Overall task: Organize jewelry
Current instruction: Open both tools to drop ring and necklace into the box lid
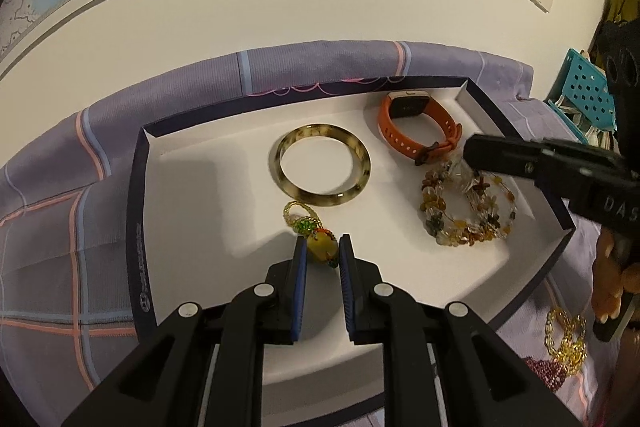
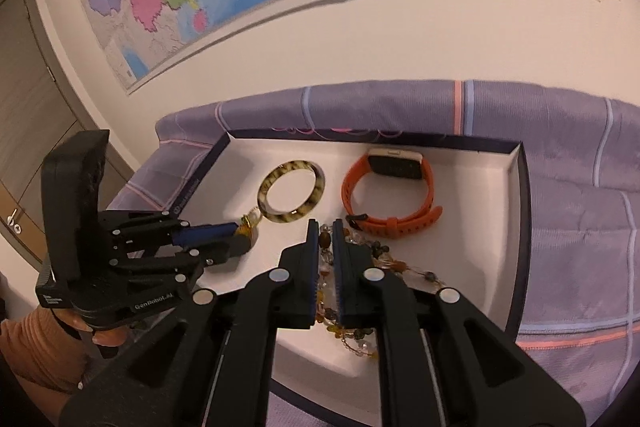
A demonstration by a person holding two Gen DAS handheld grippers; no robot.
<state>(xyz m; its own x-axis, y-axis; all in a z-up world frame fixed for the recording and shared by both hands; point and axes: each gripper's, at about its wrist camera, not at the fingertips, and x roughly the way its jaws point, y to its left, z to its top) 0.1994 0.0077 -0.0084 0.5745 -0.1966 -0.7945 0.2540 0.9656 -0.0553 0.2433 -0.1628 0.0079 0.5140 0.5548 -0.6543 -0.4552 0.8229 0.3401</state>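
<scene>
While the left gripper (image 1: 323, 251) pinches the yellow charm (image 1: 320, 247) and the right gripper (image 2: 326, 233) pinches the bead bracelet (image 1: 468, 211), both sit in the tray (image 1: 138, 227), so next: let go & lift.

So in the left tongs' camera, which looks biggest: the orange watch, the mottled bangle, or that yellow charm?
1 and 2. Mottled bangle and orange watch: similar, with the watch farther away, so unsure.
3. Yellow charm: smallest, though nearest the camera.
</scene>
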